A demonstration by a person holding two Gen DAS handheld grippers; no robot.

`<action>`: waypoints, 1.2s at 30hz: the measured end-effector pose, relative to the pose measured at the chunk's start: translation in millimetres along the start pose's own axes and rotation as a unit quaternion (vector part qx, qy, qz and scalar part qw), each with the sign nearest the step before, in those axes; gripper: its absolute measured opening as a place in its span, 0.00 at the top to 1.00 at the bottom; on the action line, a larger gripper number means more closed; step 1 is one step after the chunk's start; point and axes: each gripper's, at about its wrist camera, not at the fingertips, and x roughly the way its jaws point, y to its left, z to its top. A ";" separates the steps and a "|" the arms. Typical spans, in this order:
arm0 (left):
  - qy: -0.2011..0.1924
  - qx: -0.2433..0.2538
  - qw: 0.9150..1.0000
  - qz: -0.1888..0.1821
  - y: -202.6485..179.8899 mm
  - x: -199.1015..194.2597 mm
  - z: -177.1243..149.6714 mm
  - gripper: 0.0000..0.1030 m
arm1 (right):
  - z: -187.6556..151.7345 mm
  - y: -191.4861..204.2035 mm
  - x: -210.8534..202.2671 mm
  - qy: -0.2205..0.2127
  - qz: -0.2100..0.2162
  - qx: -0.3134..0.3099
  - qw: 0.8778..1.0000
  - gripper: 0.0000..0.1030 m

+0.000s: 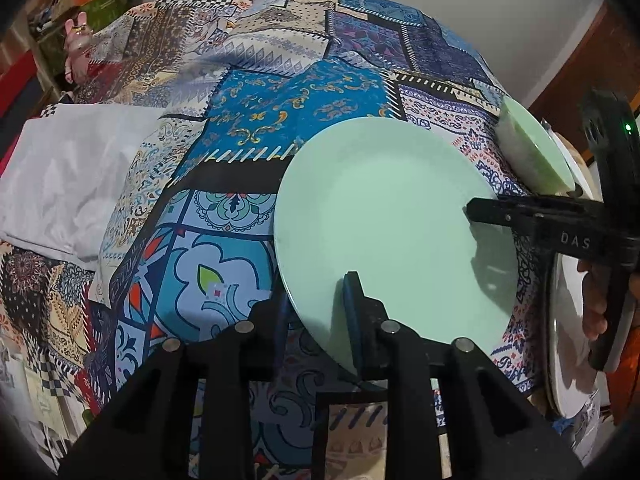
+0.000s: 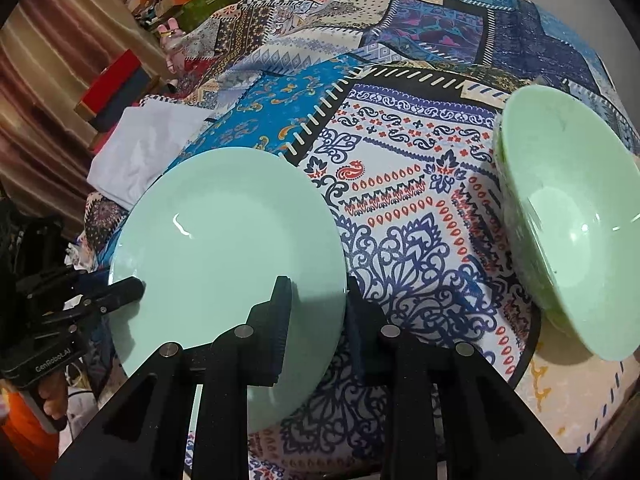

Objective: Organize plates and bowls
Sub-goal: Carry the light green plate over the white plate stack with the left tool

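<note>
Gripping opposite edges of a mint-green plate [image 1: 384,216], two handheld grippers hold it just above a bed spread with a patchwork-print cloth [image 1: 248,120]. The left gripper [image 1: 320,312] has the plate's near rim between its fingers, one finger on top of the rim and the other beneath it. The right gripper [image 2: 316,312] is closed on the opposite side of the same plate [image 2: 224,240] in like fashion, its black finger [image 1: 492,212] visible from the left wrist view pressing on the plate's upper face. A pale green bowl [image 2: 572,216] rests on the cloth to the right, apart from the plate and tilted in the fisheye view. White folded fabric [image 1: 72,184] lies on the bed at left. A white plate [image 1: 568,320] shows at the far right edge, partly hidden behind the right gripper's body.
</note>
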 end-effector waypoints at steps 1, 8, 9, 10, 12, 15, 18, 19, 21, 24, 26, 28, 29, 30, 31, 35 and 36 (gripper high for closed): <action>0.000 -0.001 1.000 0.001 -0.3 -0.5 0.0 0.76 | -0.8 -0.5 -1.2 -0.001 0.001 0.002 1.000 0.78; -0.005 -0.013 1.000 -0.009 -2.1 -12.7 -2.6 0.76 | -9.1 -1.2 -19.1 -0.016 0.005 0.008 1.000 0.79; -0.006 -0.015 1.000 -0.011 -3.2 -14.7 -3.0 0.76 | -10.0 -1.2 -21.8 -0.018 0.006 0.010 1.000 0.79; -0.007 -0.014 1.000 -0.012 -4.2 -17.3 -3.6 0.76 | -10.9 -1.0 -24.4 -0.021 0.006 0.010 1.000 0.79; -0.012 -0.011 1.000 -0.011 -8.4 -23.3 -5.3 0.76 | -14.4 -0.6 -32.4 -0.029 0.004 0.011 1.000 0.79; -0.022 -0.003 1.000 -0.010 -17.8 -35.2 -7.6 0.76 | -19.1 -2.0 -44.3 -0.039 0.005 0.015 0.999 0.79; -0.028 0.002 1.000 -0.013 -25.6 -46.0 -9.3 0.76 | -24.2 -2.7 -58.4 -0.052 0.005 0.017 0.999 0.79; -0.029 0.003 0.999 -0.015 -28.1 -49.0 -9.8 0.76 | -25.7 -3.0 -62.4 -0.054 0.004 0.017 0.998 0.79; -0.032 0.006 0.999 -0.019 -34.2 -54.8 -10.8 0.76 | -30.5 -3.7 -72.8 -0.061 0.004 0.018 0.998 0.79; -0.038 0.009 0.999 -0.024 -44.0 -63.9 -12.0 0.76 | -37.2 -3.9 -85.1 -0.069 0.000 0.018 0.997 0.79; -0.042 0.013 0.999 -0.026 -52.0 -71.3 -13.9 0.76 | -43.5 -5.3 -95.5 -0.077 -0.003 0.018 0.997 0.79; -0.046 0.018 0.998 -0.028 -59.3 -76.9 -15.9 0.76 | -48.9 -7.3 -101.9 -0.083 -0.004 0.021 0.996 0.79; -0.047 0.020 0.998 -0.028 -62.8 -79.3 -16.8 0.76 | -51.8 -9.0 -104.7 -0.085 -0.004 0.024 0.996 0.79; -0.048 0.022 0.998 -0.028 -67.3 -81.3 -18.0 0.76 | -56.1 -11.4 -108.5 -0.087 -0.004 0.028 0.996 0.79; -0.049 0.025 0.998 -0.029 -72.0 -83.4 -19.5 0.76 | -60.7 -13.4 -111.5 -0.089 -0.005 0.030 0.996 0.79; -0.048 0.031 0.998 -0.032 -87.0 -86.9 -26.1 0.76 | -74.9 -21.5 -122.3 -0.095 -0.007 0.038 0.995 0.79; -0.048 0.032 0.998 -0.033 -91.5 -87.3 -27.9 0.76 | -78.6 -24.1 -124.5 -0.097 -0.007 0.041 0.994 0.79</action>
